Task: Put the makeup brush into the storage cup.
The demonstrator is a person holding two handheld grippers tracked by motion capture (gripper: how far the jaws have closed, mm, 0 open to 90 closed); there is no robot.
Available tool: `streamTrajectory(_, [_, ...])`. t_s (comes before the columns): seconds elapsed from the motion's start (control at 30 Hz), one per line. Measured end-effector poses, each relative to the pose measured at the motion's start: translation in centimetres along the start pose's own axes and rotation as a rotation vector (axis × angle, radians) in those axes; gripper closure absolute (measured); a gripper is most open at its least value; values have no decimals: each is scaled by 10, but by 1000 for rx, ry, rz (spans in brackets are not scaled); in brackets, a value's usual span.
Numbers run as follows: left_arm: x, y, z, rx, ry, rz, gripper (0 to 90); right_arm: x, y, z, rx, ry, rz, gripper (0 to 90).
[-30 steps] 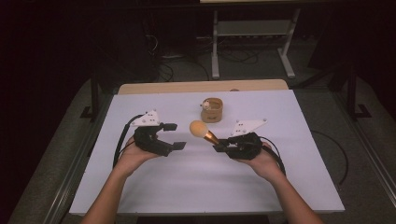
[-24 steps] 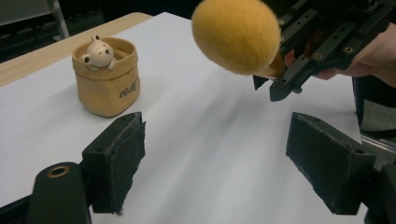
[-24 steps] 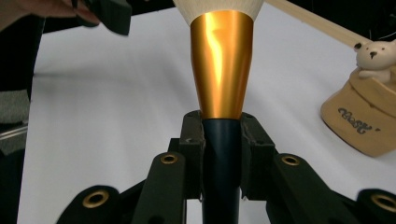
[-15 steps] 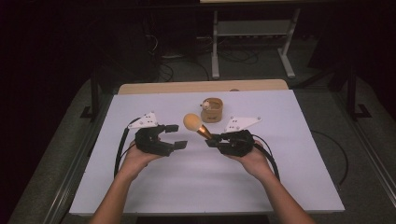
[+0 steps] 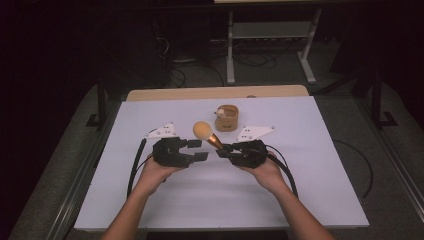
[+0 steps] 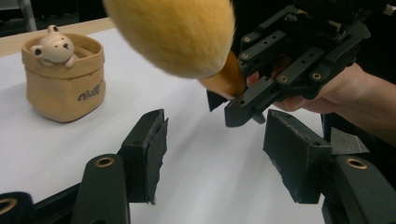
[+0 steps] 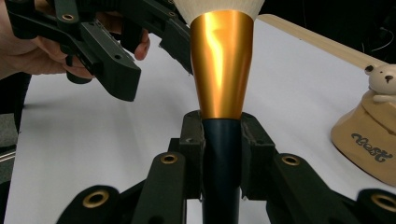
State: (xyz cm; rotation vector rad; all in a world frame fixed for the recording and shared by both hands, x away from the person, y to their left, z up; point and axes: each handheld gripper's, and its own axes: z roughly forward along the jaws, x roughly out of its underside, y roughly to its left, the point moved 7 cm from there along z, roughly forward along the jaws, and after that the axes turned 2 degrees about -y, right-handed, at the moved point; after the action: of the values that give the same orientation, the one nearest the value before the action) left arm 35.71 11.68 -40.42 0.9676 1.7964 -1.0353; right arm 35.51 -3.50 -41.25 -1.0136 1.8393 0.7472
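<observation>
Two black grippers meet above the white table [image 5: 150, 200]. The right gripper [image 5: 226, 149] is clamped on the dark handle of a fluffy orange-bristled brush with a gold ferrule [image 5: 206, 134], its head tilted toward ten o'clock. The left gripper [image 5: 199, 150], jaws half apart and just closing, holds nothing. A tan bear-trimmed fabric pot [image 5: 226, 118] sits at one o'clock of the brush.
</observation>
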Motion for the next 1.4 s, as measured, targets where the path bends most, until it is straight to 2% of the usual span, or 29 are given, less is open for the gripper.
streamTrajectory(0.3, [-2, -2, 4, 13, -6, -9, 461, -1, 2, 4, 1, -5, 2, 735])
streamTrajectory(0.53, [-5, -2, 6, 13, -18, -11, 468, 0, 4, 7, 4, 0, -3, 735])
streamTrajectory(0.9, [-10, -2, 9, -6, -30, -12, 472, -2, 9, 13, 9, -8, 5, 734])
streamTrajectory(1.03, [-13, -3, 9, -13, -53, -30, 481, -2, 11, 15, 12, -4, 11, 734])
streamTrajectory(1.4, [-17, -2, 11, -38, -76, -45, 526, -4, 14, 18, 36, -12, 17, 735])
